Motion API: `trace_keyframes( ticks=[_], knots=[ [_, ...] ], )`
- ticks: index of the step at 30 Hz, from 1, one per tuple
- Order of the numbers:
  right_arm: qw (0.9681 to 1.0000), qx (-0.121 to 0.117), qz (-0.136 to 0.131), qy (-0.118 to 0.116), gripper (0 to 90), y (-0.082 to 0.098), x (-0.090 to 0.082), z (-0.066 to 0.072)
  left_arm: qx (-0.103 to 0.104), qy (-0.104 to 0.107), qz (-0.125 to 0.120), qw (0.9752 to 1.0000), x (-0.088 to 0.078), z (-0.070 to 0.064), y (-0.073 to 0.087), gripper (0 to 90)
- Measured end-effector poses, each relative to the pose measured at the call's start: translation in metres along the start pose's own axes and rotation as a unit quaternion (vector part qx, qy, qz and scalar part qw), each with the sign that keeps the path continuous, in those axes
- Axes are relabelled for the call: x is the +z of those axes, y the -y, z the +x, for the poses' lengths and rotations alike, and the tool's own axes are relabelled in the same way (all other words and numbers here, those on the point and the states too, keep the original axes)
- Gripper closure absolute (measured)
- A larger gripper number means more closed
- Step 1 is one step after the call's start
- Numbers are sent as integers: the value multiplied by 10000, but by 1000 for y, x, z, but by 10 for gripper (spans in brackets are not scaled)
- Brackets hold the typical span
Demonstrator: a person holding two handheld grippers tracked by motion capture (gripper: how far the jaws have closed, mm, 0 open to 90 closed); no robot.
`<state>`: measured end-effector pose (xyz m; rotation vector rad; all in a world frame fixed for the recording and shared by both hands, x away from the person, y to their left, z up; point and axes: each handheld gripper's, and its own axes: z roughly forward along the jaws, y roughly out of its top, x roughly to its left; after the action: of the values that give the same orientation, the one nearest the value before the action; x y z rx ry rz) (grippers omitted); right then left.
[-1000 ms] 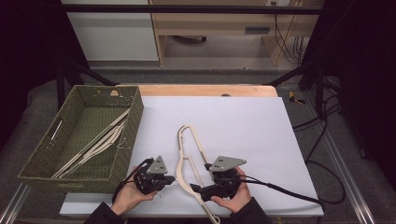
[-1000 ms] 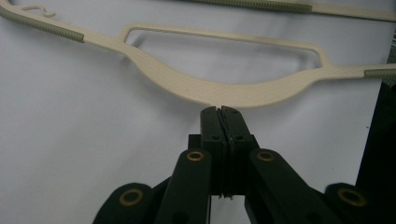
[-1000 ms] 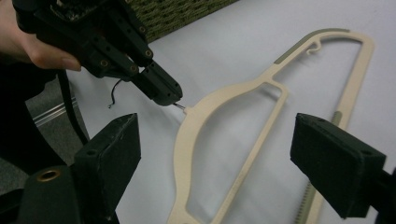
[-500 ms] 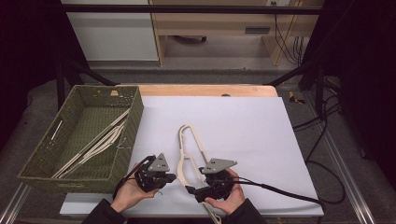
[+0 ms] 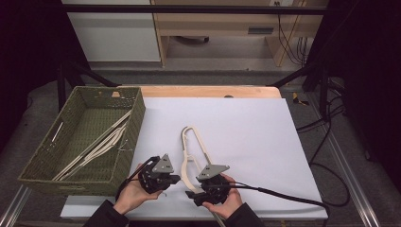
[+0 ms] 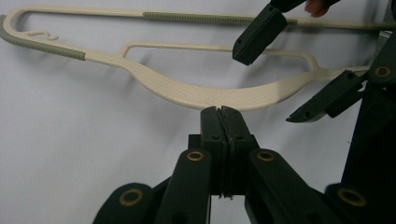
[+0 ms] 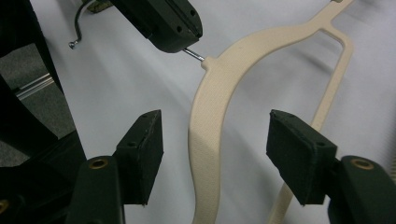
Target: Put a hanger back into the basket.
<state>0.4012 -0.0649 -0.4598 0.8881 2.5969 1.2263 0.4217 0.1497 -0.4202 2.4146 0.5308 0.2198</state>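
Two tongs sit at the near edge of the white surface [image 5: 246,123], one in each hand, w/ a cream hanger [image 5: 191,151] lying flat between them. Left tongs [image 5: 176,179] are fully closed; in the left gripper view the jaws meet tip to tip right at the middle of the hanger's curved neck. In the right gripper view they are clamped on the hanger's metal hook [image 7: 77,28] where its stem leaves the neck, so the hook is what they hold. Right tongs [image 7: 215,140] are part open, jaws straddling the hanger's broad arm w/ a clear gap on both sides, pads not touching it; they have just been closing.

Vs 1 s ago: the right hand has come down and toward the near edge, so its tongs now sit lower on the hanger's near end, and the jaws stand narrower than before. Left hand approx same spot, same closed grip. Hanger itself hasn't shifted on the surface: looped end points away from the person, neck end lies by the tongs.

Woven green basket [image 5: 42,161] stands at the left of the surface, touching its edge, w/ several more cream hangers [image 5: 97,146] lying lengthwise inside; unchanged from earlier. A black cable [image 5: 283,194] trails from the right tongs off to the right
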Motion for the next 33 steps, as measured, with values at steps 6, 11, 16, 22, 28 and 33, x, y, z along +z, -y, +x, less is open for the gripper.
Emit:
trace_keyframes(
  ticks=[6,11,16,22,28,33],
  knots=[
    [9999,-70,127,5,479,2,5,0,6,9,1,10000,0,-1,0,889],
    [9995,-190,255,27,572,3,10,3,3,26,-6,10000,1,-1,0,889],
    [9994,-210,283,11,724,3,12,4,-1,54,-3,10000,3,-1,1,888],
    [9994,-218,286,16,732,3,11,4,-22,54,-83,9999,2,-1,2,883],
    [9994,-231,273,42,736,2,7,4,-156,-92,-574,9982,-11,0,2,729],
    [9994,-250,217,108,739,-1,-1,4,-485,-182,-1249,9908,-34,9,8,505]
  ],
)
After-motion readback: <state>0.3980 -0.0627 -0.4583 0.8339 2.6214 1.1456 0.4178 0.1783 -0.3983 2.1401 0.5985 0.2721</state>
